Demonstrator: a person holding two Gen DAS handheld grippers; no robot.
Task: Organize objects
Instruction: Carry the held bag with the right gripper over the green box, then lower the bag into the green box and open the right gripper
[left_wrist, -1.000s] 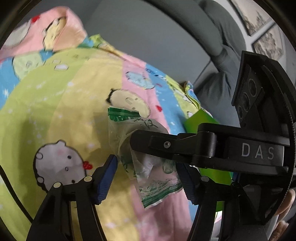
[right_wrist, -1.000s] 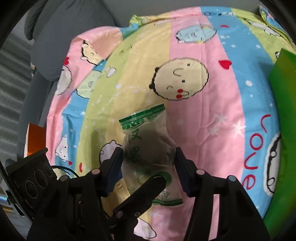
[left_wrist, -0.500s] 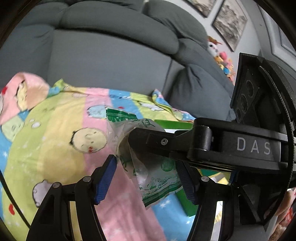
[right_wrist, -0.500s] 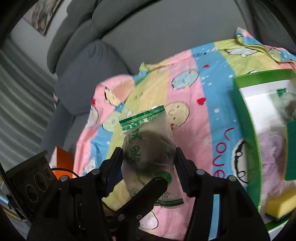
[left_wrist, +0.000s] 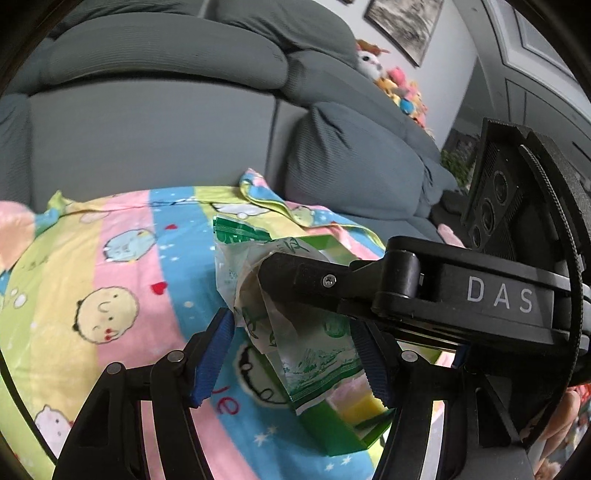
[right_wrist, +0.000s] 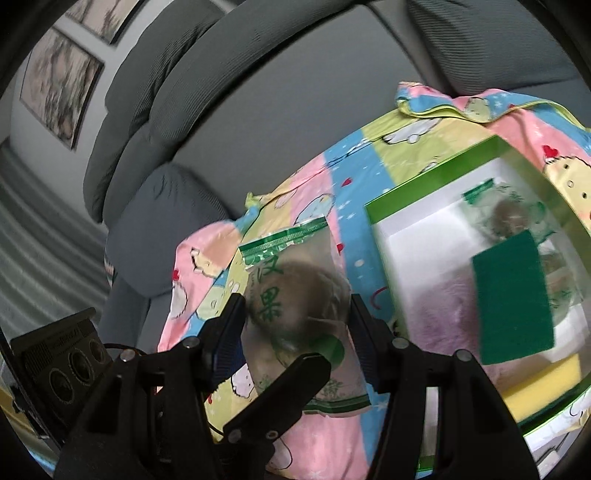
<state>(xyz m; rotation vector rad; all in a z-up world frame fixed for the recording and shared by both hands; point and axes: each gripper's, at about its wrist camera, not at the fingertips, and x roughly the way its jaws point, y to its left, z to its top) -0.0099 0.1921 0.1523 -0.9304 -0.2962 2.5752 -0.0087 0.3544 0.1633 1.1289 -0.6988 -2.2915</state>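
Clear snack packet (right_wrist: 299, 295), green sealed band on top, green characters printed, brown round contents; upright, slightly tilted, lower centre of right view, off the blanket. Same packet (left_wrist: 284, 314) crumpled at centre of left view. Green box (right_wrist: 417, 184) with white inside at right of right view, holds a dark green sponge (right_wrist: 513, 295), a yellow sponge (right_wrist: 535, 384), another clear packet (right_wrist: 513, 218), something purple, blurred.

packets (right_wrist: 295, 295) 2 | box (right_wrist: 406, 192) 1 | sponges (right_wrist: 513, 295) 2 | tools (right_wrist: 297, 328) 2
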